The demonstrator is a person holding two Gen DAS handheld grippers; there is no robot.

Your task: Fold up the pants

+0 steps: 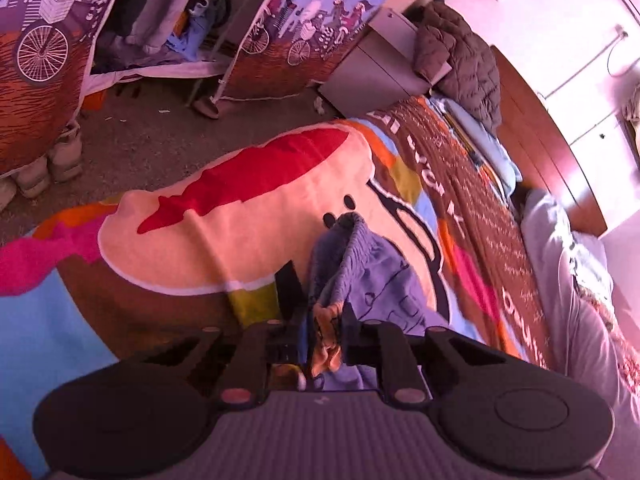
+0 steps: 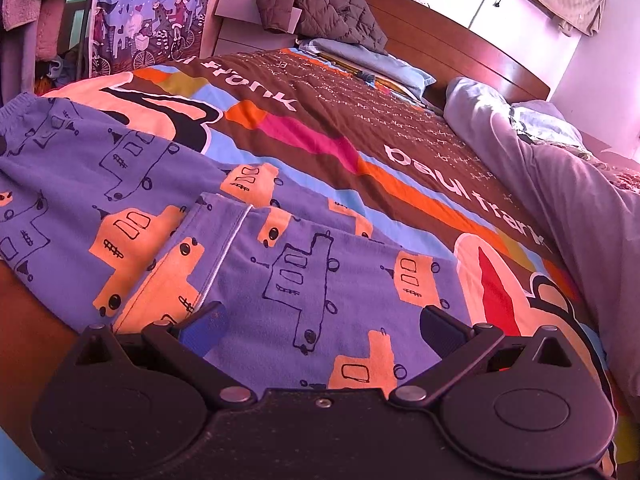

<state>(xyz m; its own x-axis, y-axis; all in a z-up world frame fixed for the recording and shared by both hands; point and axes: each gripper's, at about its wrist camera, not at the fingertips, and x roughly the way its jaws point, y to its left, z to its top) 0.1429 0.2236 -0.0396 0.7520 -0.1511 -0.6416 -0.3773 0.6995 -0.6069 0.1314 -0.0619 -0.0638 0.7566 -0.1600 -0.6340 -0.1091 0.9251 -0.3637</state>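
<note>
The pants (image 2: 288,264) are blue-purple with orange truck prints and lie spread on the bed, one part folded over another, its white inner seam (image 2: 224,256) showing. My right gripper (image 2: 320,320) is open, low over the pants, a finger on either side of the printed fabric. In the left wrist view my left gripper (image 1: 320,304) is shut on the pants (image 1: 360,280). It pinches a bunched edge by the ribbed waistband (image 1: 344,240) and holds it lifted above the blanket.
The bed has a colourful cartoon blanket (image 1: 224,216). A grey duvet (image 2: 560,184) lies along the right side, pillows (image 2: 368,64) and a brown quilted jacket (image 2: 320,4) at the wooden headboard (image 2: 460,48). A printed fabric wardrobe (image 1: 40,60) and shoes (image 1: 48,160) stand on the floor.
</note>
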